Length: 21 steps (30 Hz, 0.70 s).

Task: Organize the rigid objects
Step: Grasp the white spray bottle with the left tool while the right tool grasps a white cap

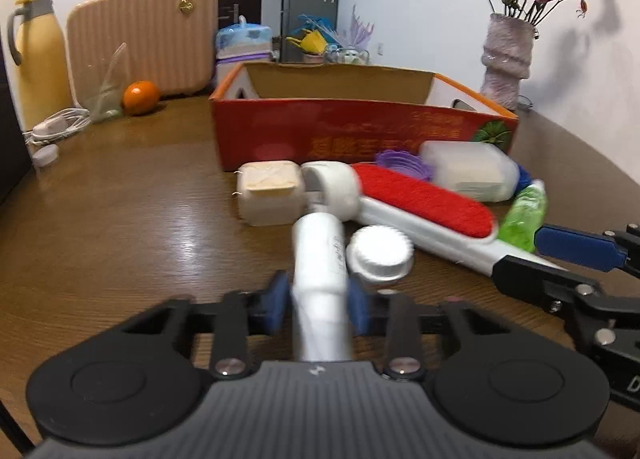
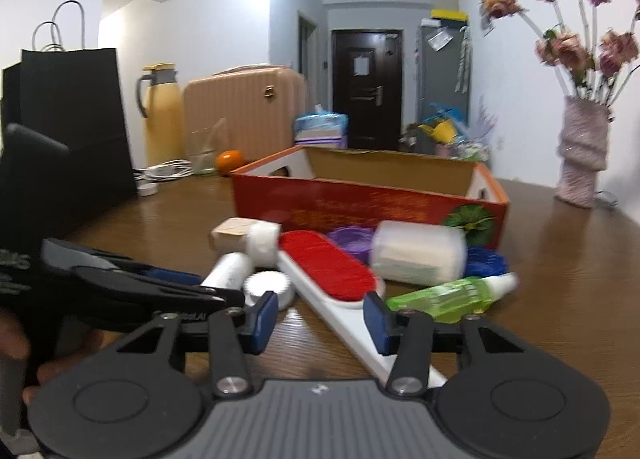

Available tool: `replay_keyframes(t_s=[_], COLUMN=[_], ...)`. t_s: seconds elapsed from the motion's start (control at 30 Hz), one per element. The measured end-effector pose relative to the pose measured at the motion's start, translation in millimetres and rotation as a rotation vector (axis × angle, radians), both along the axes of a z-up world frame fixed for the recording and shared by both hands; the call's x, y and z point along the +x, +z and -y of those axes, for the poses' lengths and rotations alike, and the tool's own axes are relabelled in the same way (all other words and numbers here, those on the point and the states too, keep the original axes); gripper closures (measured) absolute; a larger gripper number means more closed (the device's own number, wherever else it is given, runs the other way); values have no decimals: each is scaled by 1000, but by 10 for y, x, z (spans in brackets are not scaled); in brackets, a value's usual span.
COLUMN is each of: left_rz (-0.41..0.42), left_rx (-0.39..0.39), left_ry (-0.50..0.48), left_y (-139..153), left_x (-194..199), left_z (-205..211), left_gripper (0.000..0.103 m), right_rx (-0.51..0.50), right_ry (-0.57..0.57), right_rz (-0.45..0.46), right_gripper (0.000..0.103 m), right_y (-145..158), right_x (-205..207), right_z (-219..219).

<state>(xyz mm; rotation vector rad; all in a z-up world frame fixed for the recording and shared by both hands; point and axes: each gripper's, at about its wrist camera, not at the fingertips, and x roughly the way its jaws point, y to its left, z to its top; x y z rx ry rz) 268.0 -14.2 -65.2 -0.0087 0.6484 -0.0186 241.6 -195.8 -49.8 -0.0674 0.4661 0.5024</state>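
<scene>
My left gripper is shut on the white handle of a handheld device, whose rounded white head lies ahead on the table. My right gripper is open, its blue pads either side of the white handle of a red lint brush. It also shows in the left wrist view. Around them lie a white cap, a beige square box, a purple lid, a clear plastic container and a green bottle. An open red cardboard box stands behind.
On the brown table stand a pink vase of flowers, a peach suitcase, a yellow thermos, an orange, white cables and a black paper bag.
</scene>
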Motion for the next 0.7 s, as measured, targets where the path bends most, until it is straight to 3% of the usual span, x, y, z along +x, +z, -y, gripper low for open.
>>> replay_keyframes(t_s=[0.23,0.4,0.53,0.7], left_rz=[-6,-28,-14,7], left_rx=[48,-10,-31,-34], left_ry=[-35,-21,-7,35], left_y=[18,56,53,69], left_x=[-3,161,254,184], left_z=[-273,-393,-455,-509], left_gripper=[71,66,75,75], right_rx=[-66,-112,-127,-124], right_ry=[56,11,1,3], right_rz=[-61,-97,-116,-135], right_gripper=[65,66,67,68], right_y=[-92,-116,-121,-155], right_x=[252,473,589,645], right_z=[-518,-713,-794,-874])
